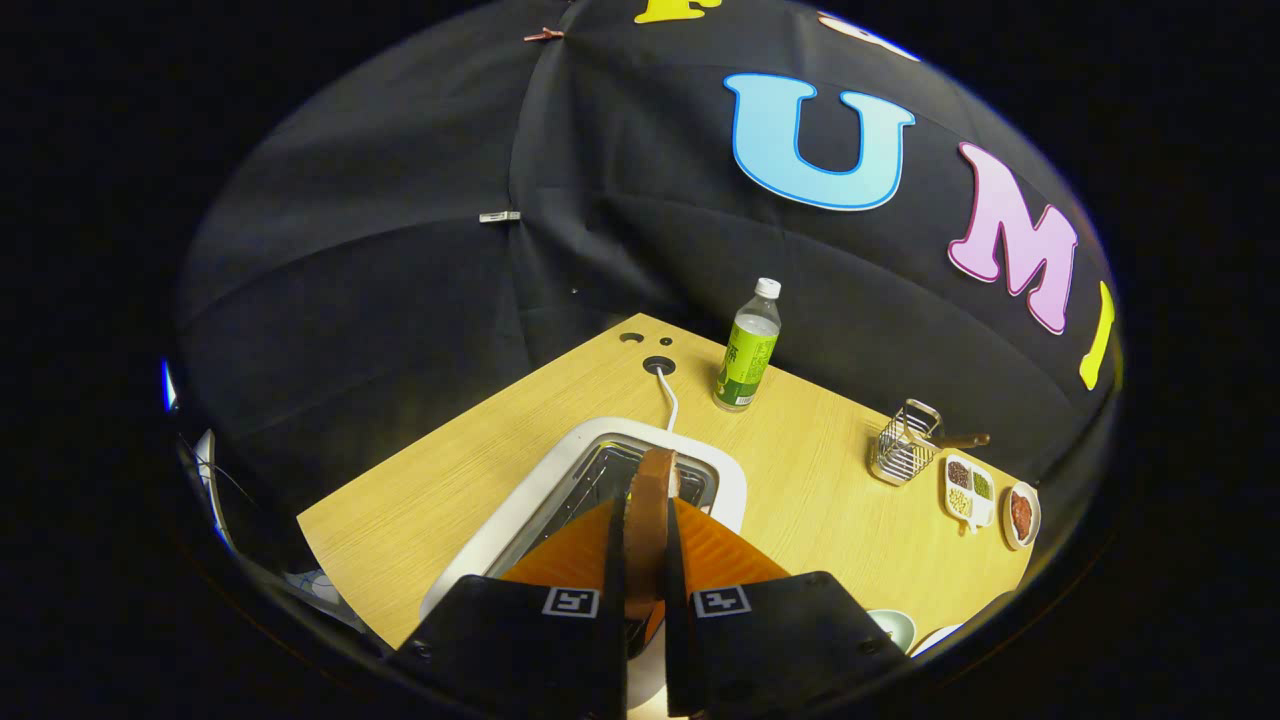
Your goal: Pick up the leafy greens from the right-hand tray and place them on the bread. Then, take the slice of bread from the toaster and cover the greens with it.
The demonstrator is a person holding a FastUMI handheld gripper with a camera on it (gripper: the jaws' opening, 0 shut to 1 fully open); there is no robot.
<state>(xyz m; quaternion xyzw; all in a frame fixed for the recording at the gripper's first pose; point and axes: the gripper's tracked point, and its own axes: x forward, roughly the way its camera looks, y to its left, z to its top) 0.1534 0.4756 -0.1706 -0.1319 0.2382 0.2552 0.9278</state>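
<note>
A white toaster (pixel 720 470) stands on the wooden table directly below and ahead of my fingers, its slots facing up. A brown-crusted slice of bread (pixel 652 490) stands on edge, rising out of the toaster's slot. My gripper (pixel 642 545) is shut on this slice, one finger pressing on each flat side, with the crust running out ahead of the fingertips. The lower part of the slice is hidden between the fingers.
A green-labelled bottle (pixel 746 350) stands beyond the toaster near the table's back edge. A wire rack (pixel 903 445), a small divided dish (pixel 968 490) and a round dish (pixel 1021 514) sit to the right. The toaster's white cord (pixel 668 395) runs to a hole in the table.
</note>
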